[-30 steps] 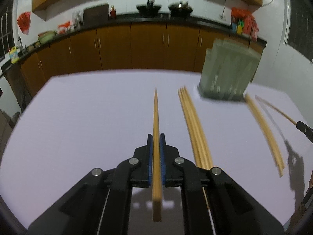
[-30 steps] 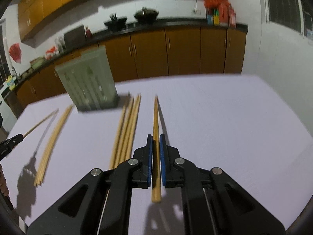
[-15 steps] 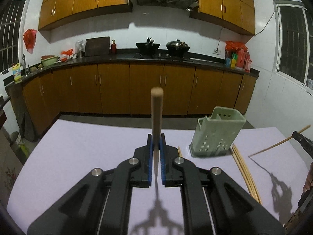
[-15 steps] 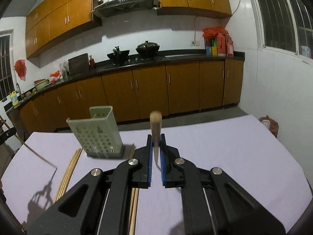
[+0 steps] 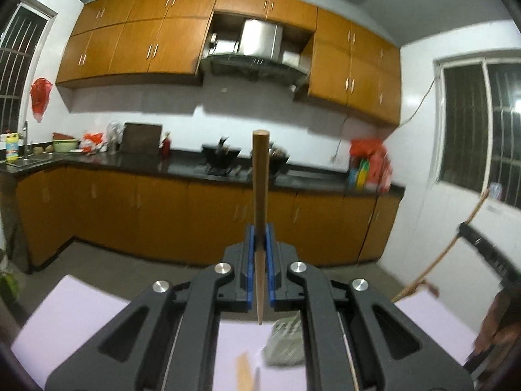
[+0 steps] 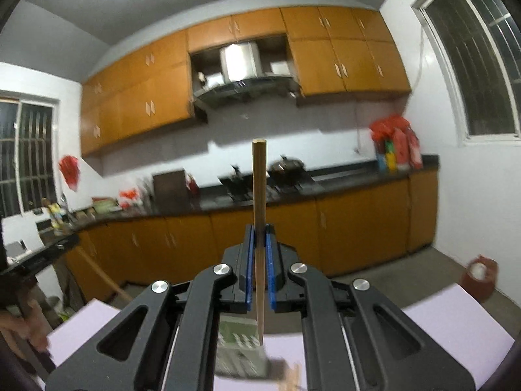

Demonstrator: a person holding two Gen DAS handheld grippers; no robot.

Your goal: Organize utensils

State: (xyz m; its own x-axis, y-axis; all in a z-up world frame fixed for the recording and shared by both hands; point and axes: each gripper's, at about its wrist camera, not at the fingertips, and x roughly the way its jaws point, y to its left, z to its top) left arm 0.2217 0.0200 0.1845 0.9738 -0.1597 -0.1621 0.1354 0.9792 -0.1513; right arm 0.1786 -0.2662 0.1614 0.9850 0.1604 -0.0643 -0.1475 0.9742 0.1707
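Note:
My left gripper (image 5: 259,233) is shut on a wooden chopstick (image 5: 260,179) that stands upright, thick end up, thin tip hanging low. Below it the pale green utensil holder (image 5: 285,345) stands on the lilac table (image 5: 75,319), partly hidden by the gripper body. My right gripper (image 6: 259,234) is shut on another wooden chopstick (image 6: 259,189), also upright; its tip hangs just above the green holder (image 6: 241,348). The other gripper with its chopstick shows at the right edge of the left wrist view (image 5: 482,244) and at the left edge of the right wrist view (image 6: 39,257).
A loose chopstick end (image 5: 244,374) lies on the table near the holder. Behind the table is floor, then orange base cabinets (image 5: 162,215) under a dark counter with woks, bags and a range hood above. A red container (image 6: 478,277) stands on the floor at right.
Both grippers have lifted and tilted up from the table with their chopsticks, which went from lying flat to upright. The holder now sits low under each gripper.

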